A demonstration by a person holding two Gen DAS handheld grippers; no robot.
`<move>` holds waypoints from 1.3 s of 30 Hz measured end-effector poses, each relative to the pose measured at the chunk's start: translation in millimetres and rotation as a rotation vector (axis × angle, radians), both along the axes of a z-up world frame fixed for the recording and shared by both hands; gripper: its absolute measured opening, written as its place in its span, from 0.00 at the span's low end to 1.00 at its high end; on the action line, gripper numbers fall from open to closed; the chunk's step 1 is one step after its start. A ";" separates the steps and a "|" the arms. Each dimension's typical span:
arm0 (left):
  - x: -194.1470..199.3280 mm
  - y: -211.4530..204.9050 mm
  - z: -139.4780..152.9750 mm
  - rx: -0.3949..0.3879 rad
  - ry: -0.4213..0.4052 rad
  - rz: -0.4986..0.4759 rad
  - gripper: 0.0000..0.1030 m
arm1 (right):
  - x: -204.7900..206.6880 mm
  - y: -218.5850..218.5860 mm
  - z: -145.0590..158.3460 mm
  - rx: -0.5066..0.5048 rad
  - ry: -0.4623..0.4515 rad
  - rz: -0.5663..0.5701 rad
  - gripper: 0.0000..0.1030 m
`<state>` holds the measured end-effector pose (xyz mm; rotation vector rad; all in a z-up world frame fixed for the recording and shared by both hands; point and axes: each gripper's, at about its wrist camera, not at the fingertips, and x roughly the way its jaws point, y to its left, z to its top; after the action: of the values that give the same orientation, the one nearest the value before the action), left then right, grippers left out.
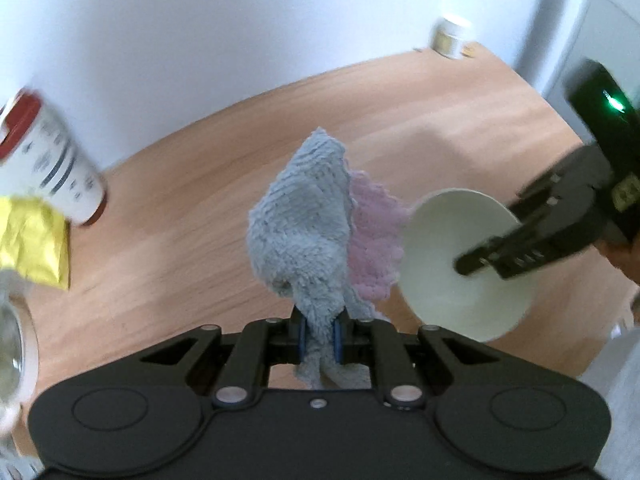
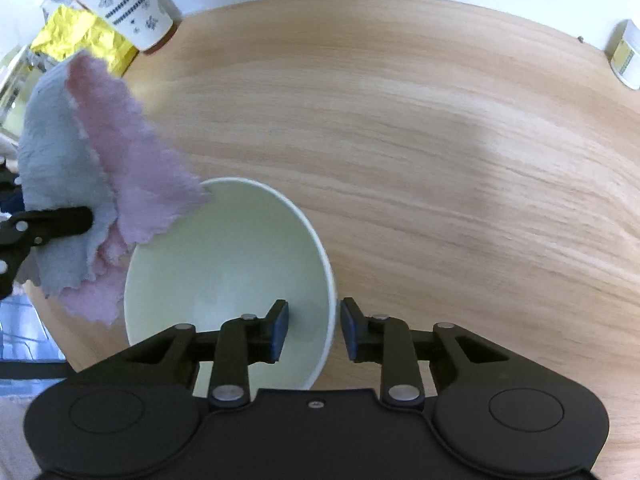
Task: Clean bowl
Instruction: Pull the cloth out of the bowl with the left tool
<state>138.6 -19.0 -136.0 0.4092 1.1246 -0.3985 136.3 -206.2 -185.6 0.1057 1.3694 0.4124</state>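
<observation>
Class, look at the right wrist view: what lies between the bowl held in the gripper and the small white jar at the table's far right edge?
Only bare wooden table lies between the bowl and the jar, in the right wrist view.

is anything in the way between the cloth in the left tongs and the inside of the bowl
Nothing visible. The cloth held by the left tongs already reaches the rim of the bowl, whose open side faces it. The right tongs grip the bowl's wall on the far side from the cloth.

No legible txt anywhere. Red-lidded cup [image 2: 130, 6] at 11 o'clock has printed patterns only; small jar [image 2: 626, 56] label at 2 o'clock too blurred.
</observation>
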 end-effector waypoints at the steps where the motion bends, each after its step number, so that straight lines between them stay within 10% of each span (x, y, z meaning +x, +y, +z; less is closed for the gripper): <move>1: 0.2 3.0 -2.7 0.006 -0.006 0.017 0.11 | -0.5 0.5 0.2 -0.002 -0.005 0.008 0.31; 23: -9.2 20.4 -47.5 -0.273 0.062 0.056 0.13 | -11.3 -0.1 3.8 0.030 -0.048 -0.020 0.28; 39: -7.7 23.5 -64.0 -0.352 0.107 0.080 0.14 | -3.1 -51.2 -32.1 0.351 0.174 -0.325 0.14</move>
<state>130.9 4.5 -200.0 0.0336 1.1439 -0.5416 133.2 -257.4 -217.7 0.6578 1.4077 0.3710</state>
